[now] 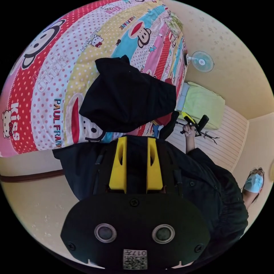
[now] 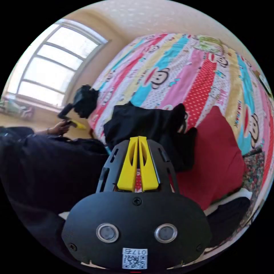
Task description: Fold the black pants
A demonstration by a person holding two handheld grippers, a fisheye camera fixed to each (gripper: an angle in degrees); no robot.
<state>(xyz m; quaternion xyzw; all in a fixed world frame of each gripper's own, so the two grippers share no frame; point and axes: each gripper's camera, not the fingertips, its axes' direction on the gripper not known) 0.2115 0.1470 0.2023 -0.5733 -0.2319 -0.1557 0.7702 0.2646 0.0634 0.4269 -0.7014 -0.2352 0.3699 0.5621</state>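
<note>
The black pants (image 1: 128,94) lie partly folded in a bunched heap on the cartoon-print bedspread (image 1: 51,85), a short way beyond my left gripper (image 1: 137,138). Its yellow jaws stand apart, open, with dark cloth behind the gap. In the right gripper view the pants (image 2: 142,122) lie just past my right gripper (image 2: 138,137), whose jaws are pressed together, tips at the pants' near edge; no cloth shows between them. A hand holds the right gripper (image 1: 195,122) beside the bed. The left gripper (image 2: 81,101) appears as a dark shape at the bed's edge.
A red cloth (image 2: 217,159) lies on the bedspread (image 2: 177,62) right of the pants. The person's dark jacket (image 1: 217,188) is close around both grippers. A window (image 2: 54,71), a wall fan (image 1: 202,61) and green bedding (image 1: 204,107) ring the bed.
</note>
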